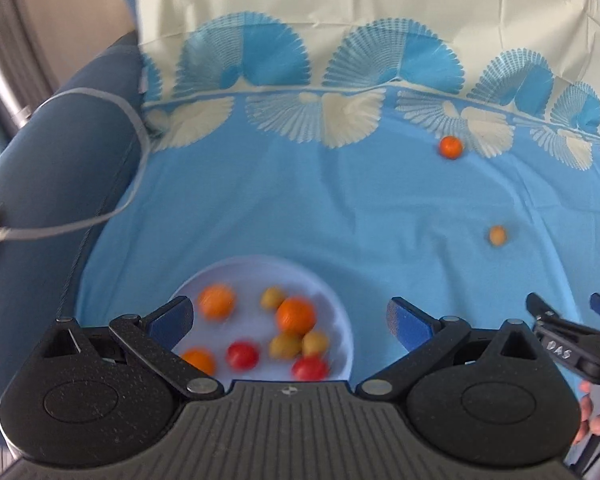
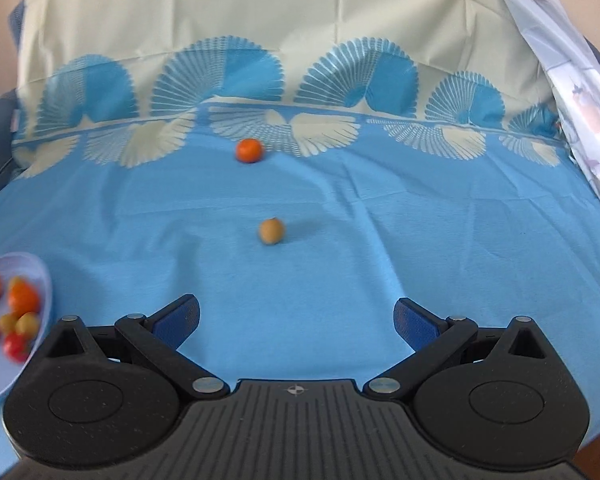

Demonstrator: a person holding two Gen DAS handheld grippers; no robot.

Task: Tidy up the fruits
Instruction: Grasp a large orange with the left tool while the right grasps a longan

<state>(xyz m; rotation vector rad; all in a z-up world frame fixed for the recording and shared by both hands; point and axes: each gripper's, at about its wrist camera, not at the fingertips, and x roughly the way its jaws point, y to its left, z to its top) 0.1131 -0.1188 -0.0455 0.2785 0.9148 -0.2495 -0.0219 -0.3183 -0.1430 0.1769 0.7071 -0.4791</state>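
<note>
Over the plate (image 1: 340,300) collecting fruit, left hand-held gripper (image 1: 290,318) gapes empty; right hand-held gripper (image 2: 296,320), wide and empty, faces the stray yellow fruit (image 2: 271,231).

The plate (image 2: 40,276) is cut off at nine o'clock in the right view; its fruits (image 1: 288,344) blur together.

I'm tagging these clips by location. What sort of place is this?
Probably a home, likely a sofa or bed used as a work surface rather than a table. A patterned blue cloth drapes up over a backrest, a padded blue armrest sits beside it, and a plate of fruit rests on the cloth.
</note>
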